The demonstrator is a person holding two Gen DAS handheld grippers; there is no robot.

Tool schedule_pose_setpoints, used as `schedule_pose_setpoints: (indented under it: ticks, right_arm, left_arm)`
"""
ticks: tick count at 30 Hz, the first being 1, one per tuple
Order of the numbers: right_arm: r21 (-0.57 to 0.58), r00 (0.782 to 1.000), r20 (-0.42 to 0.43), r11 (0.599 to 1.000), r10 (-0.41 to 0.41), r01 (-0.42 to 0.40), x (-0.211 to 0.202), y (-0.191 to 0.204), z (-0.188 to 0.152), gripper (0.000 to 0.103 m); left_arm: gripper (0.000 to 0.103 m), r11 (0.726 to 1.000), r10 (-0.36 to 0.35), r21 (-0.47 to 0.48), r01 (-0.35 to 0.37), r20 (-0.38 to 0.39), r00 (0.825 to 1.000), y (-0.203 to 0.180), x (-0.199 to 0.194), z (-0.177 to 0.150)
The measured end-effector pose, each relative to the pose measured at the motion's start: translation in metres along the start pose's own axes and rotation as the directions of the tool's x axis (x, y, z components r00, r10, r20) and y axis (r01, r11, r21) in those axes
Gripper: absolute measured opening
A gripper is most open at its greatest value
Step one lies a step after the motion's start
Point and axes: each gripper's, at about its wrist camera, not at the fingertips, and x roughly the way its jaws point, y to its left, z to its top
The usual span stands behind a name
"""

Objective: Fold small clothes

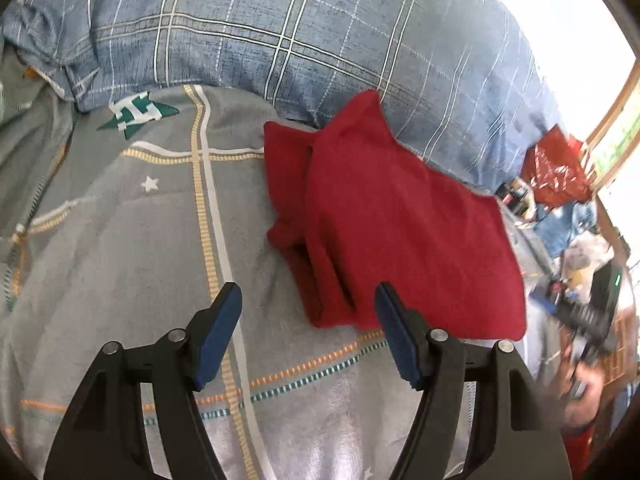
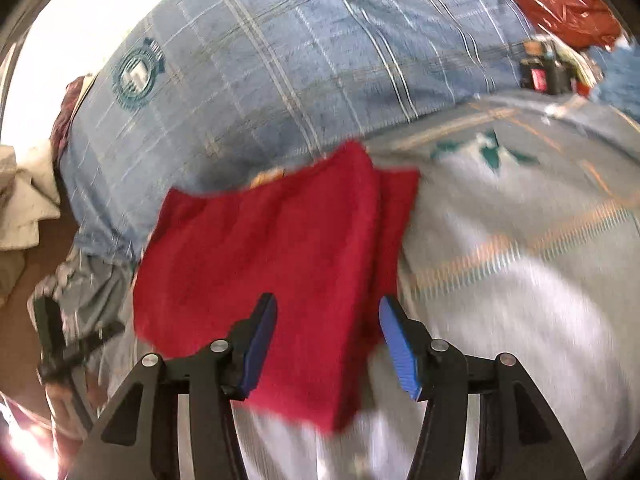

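Note:
A red garment (image 1: pixel 384 224) lies folded in layers on the grey patterned bedsheet (image 1: pixel 132 240), its far corner against a blue plaid pillow (image 1: pixel 280 32). My left gripper (image 1: pixel 308 304) is open and empty, just short of the garment's near left edge. In the right wrist view the same red garment (image 2: pixel 272 248) fills the middle. My right gripper (image 2: pixel 328 316) is open and hovers over its near part, holding nothing. That view is blurred.
The blue plaid pillow (image 2: pixel 280 64) runs along the far side of the bed. A red plastic bag (image 1: pixel 556 168) and cluttered items (image 1: pixel 588 280) lie beyond the bed's right edge. White cloth (image 2: pixel 20 200) lies on the floor at the left.

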Motion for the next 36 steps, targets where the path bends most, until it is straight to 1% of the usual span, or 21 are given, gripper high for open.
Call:
schedule_pose_setpoints:
  ticks: [2,4,5,8,9,10,11,12,14,16,18,19,21,23,27,29,31,33,34,35,36]
  right_arm:
    - [0.002,1.000,-0.025,1.000,0.003,-0.003,0.002,-0.001,-0.017,0.055]
    - [-0.003,0.998,-0.055,1.000,0.026,-0.026,0.012,-0.001,-0.027,0.049]
    - [-0.008,0.996,-0.075,0.999,0.043,-0.044,0.020,0.000,-0.030,0.038]
    - [-0.033,0.999,-0.043,0.999,0.029,-0.031,0.022,0.004,-0.030,0.020]
    - [-0.036,0.999,-0.032,0.999,0.035,-0.036,0.020,0.004,-0.028,0.018]
    - [-0.029,0.999,-0.018,0.999,0.045,-0.045,0.017,0.003,-0.027,0.015]
    - [-0.023,0.998,-0.008,0.998,0.056,-0.056,0.014,0.002,-0.026,0.014]
    - [-0.012,0.998,-0.005,0.998,0.063,-0.063,0.012,0.000,-0.026,0.014]
    - [0.000,0.997,-0.005,0.997,0.073,-0.073,0.012,-0.001,-0.026,0.013]
    - [0.003,0.997,-0.012,0.997,0.076,-0.076,0.014,-0.002,-0.029,0.013]
    - [-0.002,0.997,-0.014,0.997,0.072,-0.072,0.016,-0.001,-0.030,0.012]
    - [-0.002,0.997,-0.012,0.997,0.071,-0.071,0.017,-0.001,-0.030,0.011]
    - [0.004,0.998,-0.001,0.998,0.067,-0.067,0.015,-0.002,-0.029,0.007]
    - [0.016,0.998,0.033,0.998,0.058,-0.059,0.006,-0.005,-0.025,0.006]
    - [0.011,0.995,0.089,0.999,0.036,-0.037,-0.012,-0.006,-0.018,0.006]
    - [0.017,0.997,0.074,1.000,0.008,-0.009,-0.010,-0.011,-0.019,0.006]
    - [0.044,1.000,0.024,0.999,-0.014,0.013,0.001,-0.019,-0.024,0.006]
    - [0.045,1.000,-0.021,0.999,-0.022,0.023,0.008,-0.023,-0.028,0.006]
    - [0.041,0.999,-0.024,0.999,-0.029,0.030,0.006,-0.022,-0.028,0.007]
    - [0.039,0.999,-0.020,0.998,-0.043,0.043,0.003,-0.021,-0.026,0.013]
    - [0.042,0.998,-0.004,0.997,-0.069,0.069,-0.004,-0.019,-0.022,0.015]
  left_arm:
    - [0.068,0.999,-0.040,-0.014,0.040,-0.004,0.999,0.001,0.008,0.001]
    - [0.068,0.997,-0.074,-0.033,0.073,-0.028,0.997,0.003,0.017,0.001]
    - [0.068,0.996,-0.080,-0.039,0.078,-0.038,0.996,0.004,0.019,-0.001]
    - [0.068,0.996,-0.087,-0.037,0.085,-0.064,0.994,0.004,0.027,-0.004]
    - [0.066,0.995,-0.092,-0.028,0.091,-0.064,0.994,0.002,0.026,-0.004]
    - [0.060,0.995,-0.104,-0.012,0.104,-0.065,0.992,0.000,0.026,-0.004]
    - [0.050,0.993,-0.118,0.008,0.119,-0.073,0.990,-0.003,0.025,-0.004]
    - [0.044,0.992,-0.119,0.038,0.123,-0.079,0.990,-0.007,0.024,-0.004]
    - [0.026,0.991,-0.117,0.061,0.123,-0.092,0.989,-0.009,0.027,-0.003]
    - [0.022,0.989,-0.132,0.053,0.138,-0.103,0.986,-0.007,0.031,-0.002]
    - [0.010,0.988,-0.143,0.048,0.149,-0.108,0.984,-0.004,0.032,0.000]
    - [0.007,0.989,-0.132,0.047,0.137,-0.105,0.986,-0.003,0.032,0.002]
    - [0.007,0.988,-0.148,0.030,0.152,-0.109,0.983,0.000,0.030,0.003]
    - [0.006,0.987,-0.152,0.044,0.156,-0.094,0.984,0.000,0.020,0.001]
    - [0.006,0.990,-0.110,0.073,0.117,-0.091,0.990,0.003,0.005,-0.003]
    - [0.006,0.995,-0.064,0.075,0.073,-0.117,0.991,0.007,0.011,-0.005]
    - [0.006,0.997,-0.026,0.074,0.038,-0.150,0.988,0.005,0.017,-0.008]
    - [0.007,0.994,0.013,0.105,0.002,-0.148,0.989,-0.003,0.014,-0.010]
    - [0.007,0.993,0.021,0.116,-0.005,-0.142,0.990,-0.005,0.011,-0.011]
    - [0.007,0.993,0.026,0.118,-0.010,-0.133,0.991,-0.007,0.007,-0.012]
    - [0.007,0.993,0.024,0.114,-0.010,-0.128,0.992,-0.008,0.005,-0.012]
